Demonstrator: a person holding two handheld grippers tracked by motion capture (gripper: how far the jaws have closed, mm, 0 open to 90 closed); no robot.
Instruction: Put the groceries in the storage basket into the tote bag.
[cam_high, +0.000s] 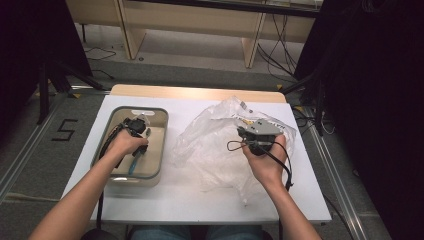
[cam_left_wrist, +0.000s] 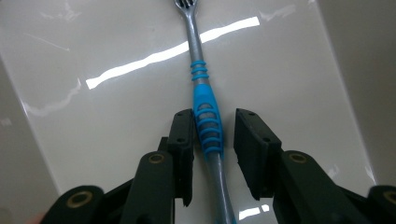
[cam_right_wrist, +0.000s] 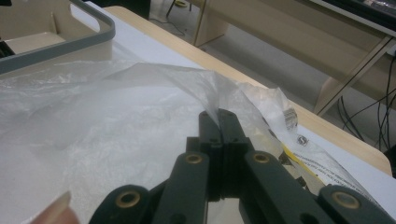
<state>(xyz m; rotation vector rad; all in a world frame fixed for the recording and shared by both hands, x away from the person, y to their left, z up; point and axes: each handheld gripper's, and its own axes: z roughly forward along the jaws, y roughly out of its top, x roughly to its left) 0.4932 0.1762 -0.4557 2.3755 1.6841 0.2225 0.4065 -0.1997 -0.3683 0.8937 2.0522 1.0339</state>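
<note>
A grey toothbrush (cam_left_wrist: 205, 100) with a blue ribbed grip lies on the pale floor of a bin (cam_high: 162, 145); in the high view the toothbrush (cam_high: 134, 164) shows below my hand. My left gripper (cam_left_wrist: 212, 119) points down into the bin, its jaws on either side of the blue grip. The left pad is against the grip and a gap remains at the right pad. My right gripper (cam_right_wrist: 219, 114) is shut on a raised fold of a clear plastic bag (cam_right_wrist: 116, 116). From above, the right gripper (cam_high: 243, 131) sits over the crumpled bag (cam_high: 210, 145), and the left gripper (cam_high: 136, 131) is inside the bin.
The bin with its grey rim (cam_right_wrist: 93, 37) stands on the left of a white table (cam_high: 165, 200). Printed labels and small items (cam_right_wrist: 299, 140) show through the bag's far side. Beyond the table's wooden far edge (cam_high: 200, 92) are a floor and bench legs.
</note>
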